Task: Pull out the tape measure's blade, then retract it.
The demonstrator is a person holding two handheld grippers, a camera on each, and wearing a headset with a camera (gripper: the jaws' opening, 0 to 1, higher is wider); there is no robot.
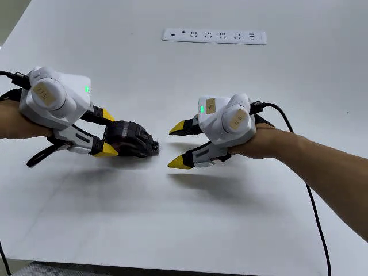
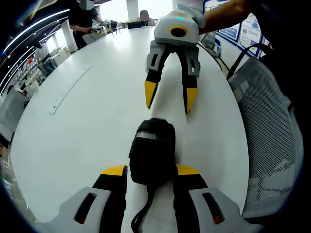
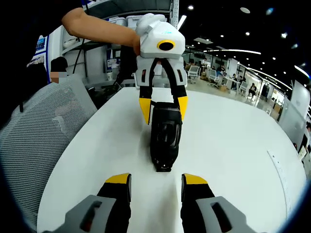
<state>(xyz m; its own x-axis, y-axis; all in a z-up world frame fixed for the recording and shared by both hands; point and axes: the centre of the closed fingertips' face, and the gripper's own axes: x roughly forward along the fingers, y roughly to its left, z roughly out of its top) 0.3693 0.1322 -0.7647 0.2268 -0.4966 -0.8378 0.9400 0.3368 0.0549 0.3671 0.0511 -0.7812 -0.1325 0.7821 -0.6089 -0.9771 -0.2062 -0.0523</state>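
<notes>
Looking down, we see our left gripper pinching the black tape measure between its two yellow tips. The tape measure looks to rest on the white table, near the middle, and its front end points at our right gripper. The right gripper has its yellow tips spread apart, and it holds nothing. It is near the tape measure but does not touch it. In the left gripper view, a thin black strap runs back from the tape measure between the jaws. A white power strip lies far back on the table. A grey mesh chair stands beside the table.
</notes>
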